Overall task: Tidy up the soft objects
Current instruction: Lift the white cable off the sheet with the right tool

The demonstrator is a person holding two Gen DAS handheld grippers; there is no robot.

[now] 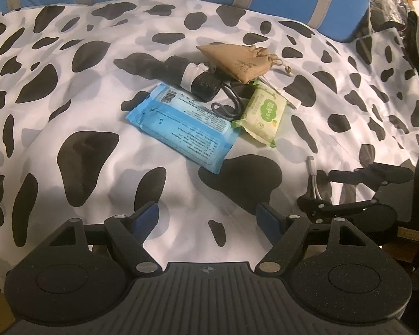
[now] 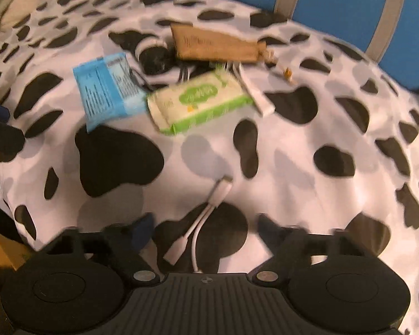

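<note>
My right claw (image 2: 205, 227) is open over the white adapter (image 2: 202, 209); my left claw (image 1: 208, 217) is open, empty. The adapter looks light and limp, so I'd pinch its stiff plug (image 2: 225, 188).

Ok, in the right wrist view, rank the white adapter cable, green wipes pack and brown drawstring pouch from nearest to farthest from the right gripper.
1. White adapter cable, between the right gripper's fingers.
2. Green wipes pack, mid-bed.
3. Brown drawstring pouch, farthest, near the blue pillows.

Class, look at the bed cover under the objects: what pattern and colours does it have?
The bed cover is white with black and grey cow-like patches, sharpest in the left wrist view.
</note>
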